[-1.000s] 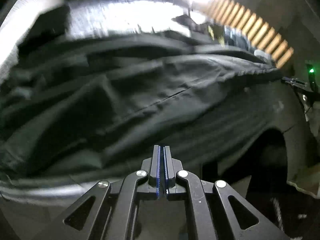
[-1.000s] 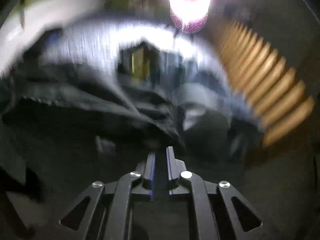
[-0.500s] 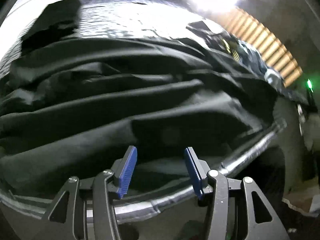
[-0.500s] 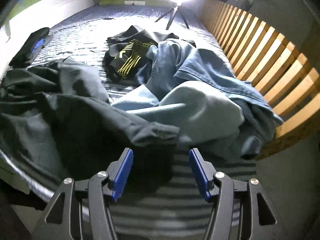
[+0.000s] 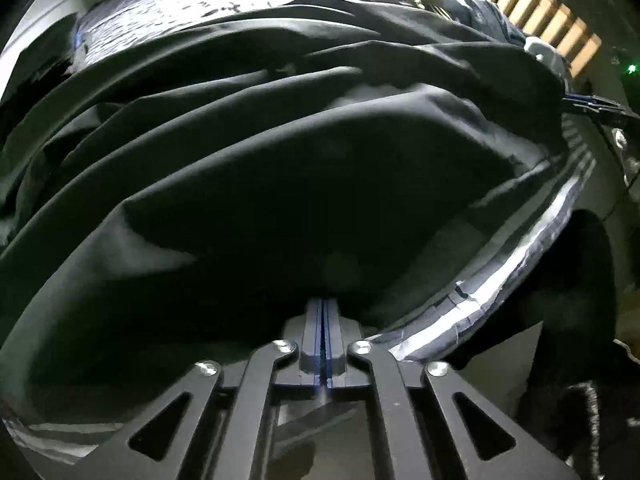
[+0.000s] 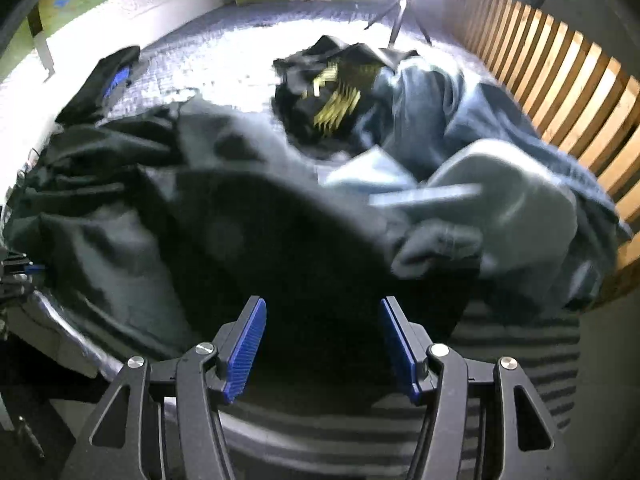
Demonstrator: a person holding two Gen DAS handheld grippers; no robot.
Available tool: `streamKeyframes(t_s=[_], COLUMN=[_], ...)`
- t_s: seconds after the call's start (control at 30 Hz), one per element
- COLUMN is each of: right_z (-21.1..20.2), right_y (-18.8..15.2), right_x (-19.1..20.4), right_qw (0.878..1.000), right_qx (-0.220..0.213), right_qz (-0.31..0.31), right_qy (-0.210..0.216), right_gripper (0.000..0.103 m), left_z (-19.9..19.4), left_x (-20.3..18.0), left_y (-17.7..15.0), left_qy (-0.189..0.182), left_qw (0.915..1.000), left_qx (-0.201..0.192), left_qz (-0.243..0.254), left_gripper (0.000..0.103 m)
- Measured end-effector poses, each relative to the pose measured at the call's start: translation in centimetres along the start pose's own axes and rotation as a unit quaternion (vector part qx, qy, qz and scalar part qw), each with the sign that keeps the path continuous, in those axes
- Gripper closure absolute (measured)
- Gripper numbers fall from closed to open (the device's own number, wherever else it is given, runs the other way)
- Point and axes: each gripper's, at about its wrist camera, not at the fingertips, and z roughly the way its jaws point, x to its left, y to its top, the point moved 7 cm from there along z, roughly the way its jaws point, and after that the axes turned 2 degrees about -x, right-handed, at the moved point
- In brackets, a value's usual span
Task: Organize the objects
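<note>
A large black garment [image 5: 280, 152] lies rumpled across the near end of the bed; it also shows in the right wrist view [image 6: 224, 216]. My left gripper [image 5: 322, 312] is shut, its tips at the garment's near hem, which seems pinched between the pads. My right gripper [image 6: 322, 340] is open, its blue pads [image 6: 246, 344] on either side of the garment's near edge, touching nothing I can tell. A blue denim garment [image 6: 500, 168] and a black item with yellow stripes [image 6: 336, 100] lie beyond.
The striped bedspread [image 6: 224, 56] covers the bed; its edge [image 5: 532, 240] runs close in front of me. A wooden slatted rail [image 6: 560, 80] borders the right side. A bright lamp on a tripod [image 6: 404, 12] stands at the far end. A small dark pouch [image 6: 104, 84] lies at the left.
My left gripper was open half a second ago and has closed at the black garment's hem. My right gripper stayed open and moved closer over the garment's edge.
</note>
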Motion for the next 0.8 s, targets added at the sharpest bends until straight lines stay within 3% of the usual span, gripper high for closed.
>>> streamKeyframes(t_s=[0.2, 0.23, 0.3, 0.37, 0.47, 0.53, 0.63, 0.7, 0.77, 0.8], right_z=[4.6, 4.7, 4.0, 3.0, 1.1, -1.2, -4.6, -5.1, -4.3, -3.6], right_y=[-4.9, -5.5, -6.3, -7.3, -7.6, -5.6, 0.2, 3.7, 7.6, 9.3], right_x=[-1.4, -1.5, -1.5, -1.0, -0.3, 0.0, -0.3, -0.1, 1.3, 2.3], right_qw=[0.995, 0.995, 0.995, 0.993, 0.991, 0.995, 0.999, 0.999, 0.998, 0.997], right_qx=[0.092, 0.099, 0.097, 0.116, 0.121, 0.081, -0.016, -0.046, -0.062, -0.066], right_qz=[-0.007, -0.003, -0.004, -0.032, -0.063, -0.061, -0.030, -0.013, -0.018, -0.024], right_qy=[-0.039, -0.029, -0.016, -0.008, 0.004, 0.016, 0.017, 0.025, 0.022, 0.027], right_gripper=[0.051, 0.060, 0.068, 0.085, 0.086, 0.085, 0.065, 0.064, 0.064, 0.064], left_z=[-3.2, -3.8, -5.1, -6.3, -6.8, -7.6, -8.2, -8.3, -7.6, -7.2], left_x=[-0.2, 0.0, 0.4, 1.0, 0.6, 1.2, 2.8, 3.7, 4.3, 4.4], left_y=[-0.9, -1.2, -2.2, -3.1, -3.5, -2.5, 1.0, 3.7, 6.6, 7.5], left_qy=[-0.002, -0.005, -0.012, -0.007, -0.009, 0.015, 0.021, 0.018, 0.009, 0.004], left_qw=[1.0000, 0.9999, 0.9998, 0.9999, 0.9999, 0.9998, 0.9993, 0.9977, 0.9952, 0.9941], left_qx=[-0.009, -0.009, -0.003, -0.001, 0.009, 0.006, -0.024, -0.053, -0.077, -0.086], left_qz=[0.001, -0.005, -0.012, -0.014, 0.001, 0.007, -0.018, -0.038, -0.058, -0.066], left_gripper=[0.103, 0.103, 0.103, 0.103, 0.103, 0.103, 0.102, 0.097, 0.077, 0.071])
